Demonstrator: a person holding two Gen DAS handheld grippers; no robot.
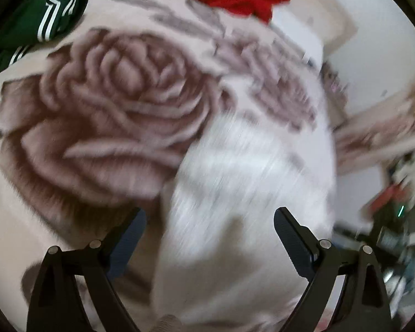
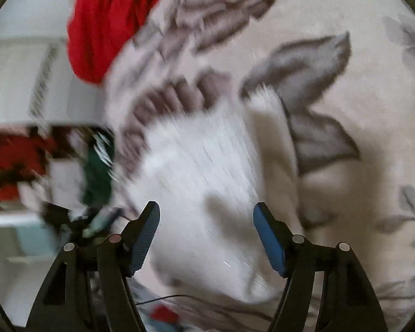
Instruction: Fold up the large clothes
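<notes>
Both grippers are open and empty. The left gripper [image 1: 210,238] has its fingers spread wide over a white garment [image 1: 249,171], and the right gripper [image 2: 206,235] hangs over the same cloth [image 2: 202,166] with its blue-padded fingers apart. Nothing is pinched in either one.

The white garment lies in a loose heap on a bed, on a pale blanket [image 1: 102,105] with a large rose print. Both views are smeared by motion blur, so its hems and sleeves cannot be made out.

My reading is that this is a reach step: the garment is not yet grasped or spread flat, and no fold shows. The next move calls for finding two edges or corners — one per gripper — closing on a single layer of cloth rather than the blanket beneath, then lifting and pulling it taut.

The left view alone shows a green garment [image 1: 41,25] with white stripes at the far left, and the rose itself. The right view shows grey leaves [image 2: 312,63] on the blanket and a blurred white unit [image 2: 27,83] beside the bed. A red garment [image 2: 102,27] lies at the blanket's far edge — seen in both.
</notes>
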